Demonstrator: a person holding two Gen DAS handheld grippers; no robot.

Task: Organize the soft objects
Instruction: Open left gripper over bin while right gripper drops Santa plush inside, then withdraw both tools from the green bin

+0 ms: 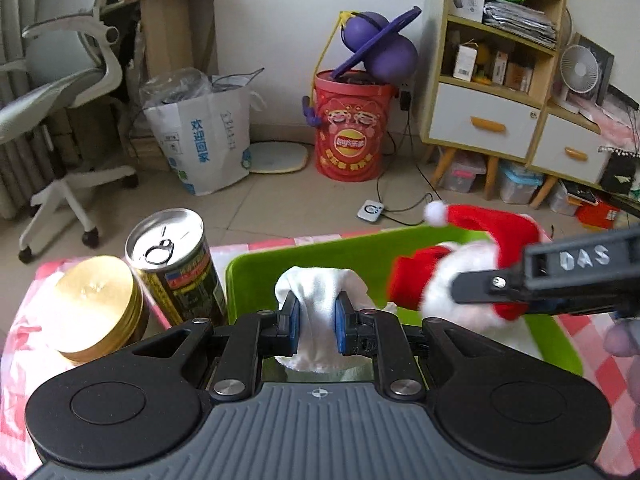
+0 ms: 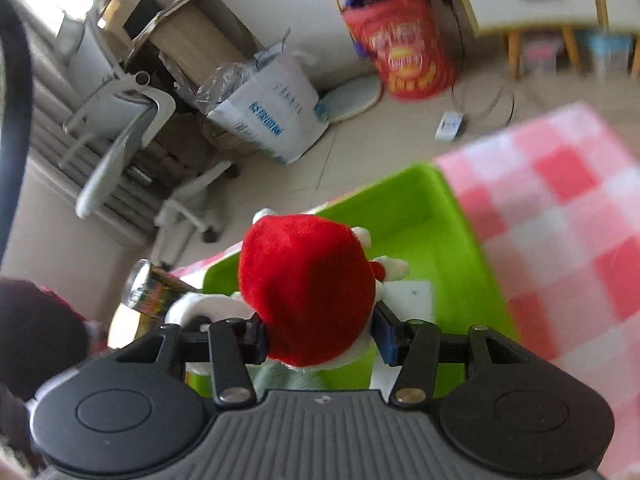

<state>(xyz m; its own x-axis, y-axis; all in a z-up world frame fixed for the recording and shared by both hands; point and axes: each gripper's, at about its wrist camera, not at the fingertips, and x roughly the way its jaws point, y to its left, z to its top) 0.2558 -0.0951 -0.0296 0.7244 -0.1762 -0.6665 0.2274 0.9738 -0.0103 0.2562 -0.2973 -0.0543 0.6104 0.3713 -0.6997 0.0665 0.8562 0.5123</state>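
My left gripper (image 1: pixel 317 322) is shut on a white sock (image 1: pixel 318 300) and holds it over the near-left part of a green tray (image 1: pixel 320 250). My right gripper (image 2: pixel 320 334) is shut on a red and white Santa plush (image 2: pixel 308 284) and holds it over the same green tray (image 2: pixel 452 216). In the left wrist view the Santa plush (image 1: pixel 452 276) hangs at the right, with the right gripper's black body across it. Something white lies on the tray floor under the plush.
A drink can (image 1: pixel 174 264) and a round gold tin (image 1: pixel 98 308) stand on the pink checked tablecloth (image 2: pixel 560 216) left of the tray. Beyond the table: an office chair (image 1: pixel 60 92), a paper bag, a red bucket (image 1: pixel 350 128) and a shelf unit (image 1: pixel 496 80).
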